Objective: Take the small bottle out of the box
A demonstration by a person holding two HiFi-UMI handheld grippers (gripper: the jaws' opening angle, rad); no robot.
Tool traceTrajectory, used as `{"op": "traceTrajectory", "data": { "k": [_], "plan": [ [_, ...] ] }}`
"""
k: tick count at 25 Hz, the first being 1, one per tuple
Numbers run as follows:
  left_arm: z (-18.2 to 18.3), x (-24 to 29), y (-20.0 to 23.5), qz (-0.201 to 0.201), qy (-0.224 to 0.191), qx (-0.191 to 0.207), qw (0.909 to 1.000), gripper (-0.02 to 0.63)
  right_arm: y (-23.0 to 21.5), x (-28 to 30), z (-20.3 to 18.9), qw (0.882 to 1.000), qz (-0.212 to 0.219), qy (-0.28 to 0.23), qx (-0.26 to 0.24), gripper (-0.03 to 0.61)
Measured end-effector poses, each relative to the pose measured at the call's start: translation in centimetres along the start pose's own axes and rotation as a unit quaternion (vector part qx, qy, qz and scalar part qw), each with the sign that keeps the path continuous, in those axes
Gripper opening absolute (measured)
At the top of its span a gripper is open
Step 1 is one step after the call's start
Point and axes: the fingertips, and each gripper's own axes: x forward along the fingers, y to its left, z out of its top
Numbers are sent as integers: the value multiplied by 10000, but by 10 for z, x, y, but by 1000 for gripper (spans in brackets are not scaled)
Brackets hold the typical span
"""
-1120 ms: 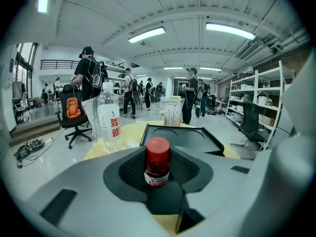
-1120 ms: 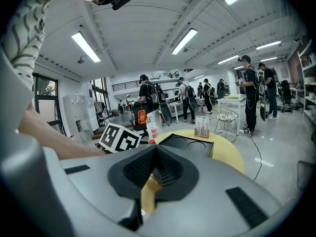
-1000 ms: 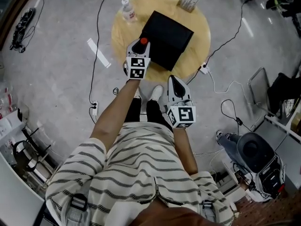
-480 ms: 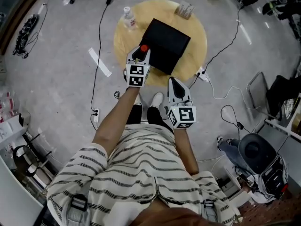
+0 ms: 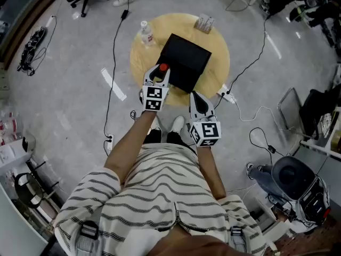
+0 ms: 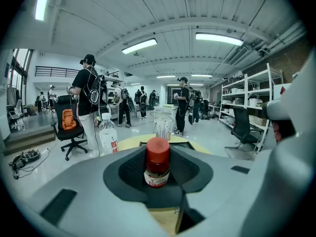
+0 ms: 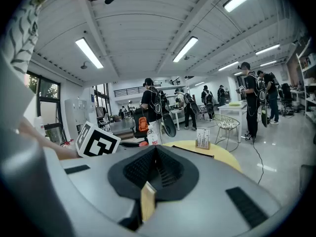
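A small bottle (image 6: 157, 163) with a red cap (image 5: 163, 67) stands upright between the jaws of my left gripper (image 5: 158, 74), which is shut on its body. It hangs over the near left edge of the black box (image 5: 185, 62), which lies on the round yellow table (image 5: 219, 57). My right gripper (image 5: 195, 97) is at the table's near rim, just short of the box. Its jaws (image 7: 156, 154) are shut with nothing between them.
A clear water bottle (image 5: 145, 32) stands at the table's far left, also seen in the left gripper view (image 6: 108, 135). A small rack of tubes (image 5: 203, 23) sits at the far edge. Cables (image 5: 113, 47) trail over the floor around the table. People stand in the room beyond.
The head view has shifted, so the table sits lower in the picture. The left gripper still grips the red-capped bottle beside the box. The right gripper has barely moved.
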Motion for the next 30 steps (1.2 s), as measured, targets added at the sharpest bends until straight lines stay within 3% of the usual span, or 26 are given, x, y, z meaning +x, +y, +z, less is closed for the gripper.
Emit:
{"op": "traceTrajectory", "data": {
  "k": [30],
  "plan": [
    [71,-57,-12,-309,-604,218,9975,150,-1,13,43,9993,1,-381,-4,11]
  ]
}}
